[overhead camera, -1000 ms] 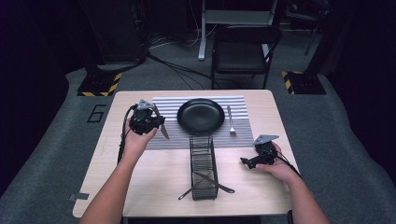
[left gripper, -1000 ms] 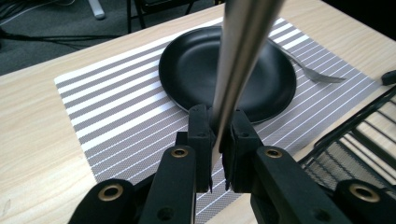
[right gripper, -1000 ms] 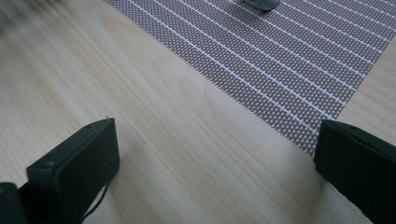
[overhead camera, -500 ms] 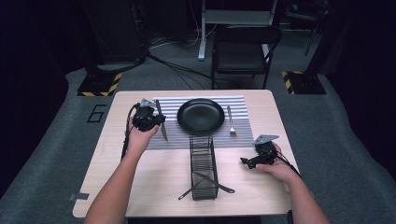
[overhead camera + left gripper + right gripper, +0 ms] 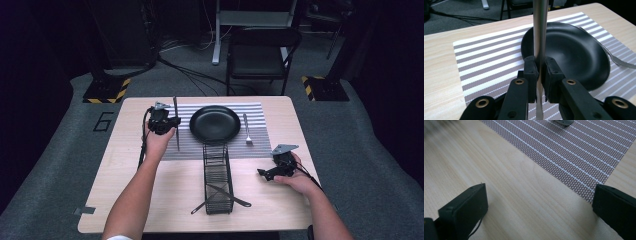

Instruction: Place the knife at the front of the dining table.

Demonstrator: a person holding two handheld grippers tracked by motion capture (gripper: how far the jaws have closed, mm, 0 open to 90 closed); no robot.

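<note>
**Setting the knife down left of the plate**

Laying a place setting is the job as I read it, and I am on the knife. The bench (image 5: 125, 200) carries a striped placemat (image 5: 192, 150) at its far half, with the black plate (image 5: 215, 123) in the middle of the mat and a fork (image 5: 246, 131) already lying on the mat just right of the plate. Nearer me, a black wire caddy (image 5: 218, 175) stands on the bare wood, with two more utensils sticking out of its near end.

My left hand-held gripper (image 5: 172, 126) is clamped on the knife (image 5: 176, 125), which runs lengthwise away from me over the mat's left part, beside the plate and apart from it. In the left gripper view the jaws pinch the thin metal shaft (image 5: 539, 30) squarely, pads tight on both flat sides, with the plate's rim just to one side.

My right hand-held gripper (image 5: 266, 173) rests on the bench to the right of the caddy with its jaws standing wide apart and nothing between them; in the right gripper view I see bare wood and the mat's corner (image 5: 584, 157).

Next, I judge, the knife must come down flat on the mat, parallel to the plate's left edge and clear of the rim, before I let the jaws part. Whether it already touches the mat I cannot tell.
</note>
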